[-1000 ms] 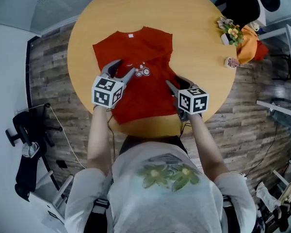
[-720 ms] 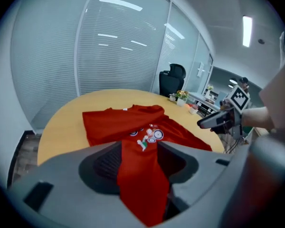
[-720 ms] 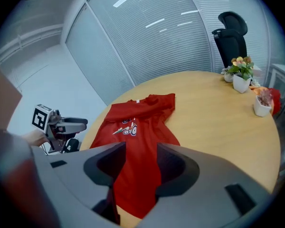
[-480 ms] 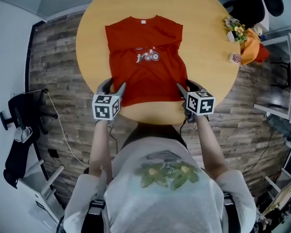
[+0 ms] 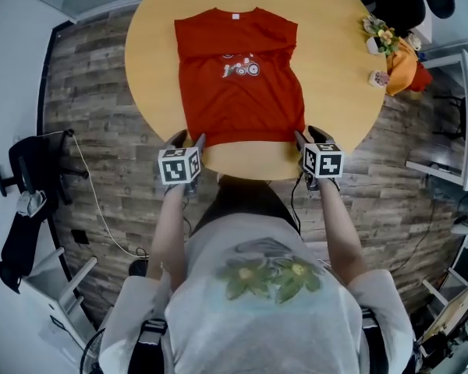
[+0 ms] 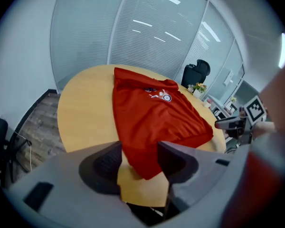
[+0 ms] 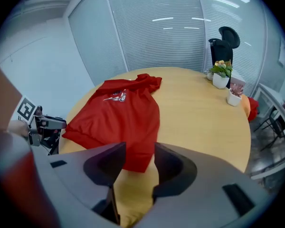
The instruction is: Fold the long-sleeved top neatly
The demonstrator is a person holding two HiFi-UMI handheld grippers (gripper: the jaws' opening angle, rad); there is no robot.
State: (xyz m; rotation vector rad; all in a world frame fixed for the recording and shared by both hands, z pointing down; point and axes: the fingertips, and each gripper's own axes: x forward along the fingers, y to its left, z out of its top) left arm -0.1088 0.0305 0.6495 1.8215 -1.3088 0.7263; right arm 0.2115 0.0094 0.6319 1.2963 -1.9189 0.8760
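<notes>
The red top (image 5: 241,76) lies flat on the round wooden table (image 5: 331,61), collar at the far side, hem along the near edge, a small print on the chest. At the hem's left corner my left gripper (image 5: 188,140) is open. In the left gripper view that corner of the top (image 6: 147,122) pokes between the pads of the left gripper (image 6: 140,159), and neither pad presses on it. My right gripper (image 5: 306,135) is open at the hem's right corner. In the right gripper view the top (image 7: 116,115) ends between the spread jaws of the right gripper (image 7: 137,160).
Two small flower pots (image 5: 377,44) and an orange object (image 5: 403,68) sit at the table's right rim, with a black office chair (image 5: 405,2) behind them. Another black chair (image 5: 23,209) stands on the wood floor to the left. My body is close against the table's near edge.
Both grippers have drawn back from the middle of the top toward me and sunk to the hem corners at the near edge. The top lies as before.
</notes>
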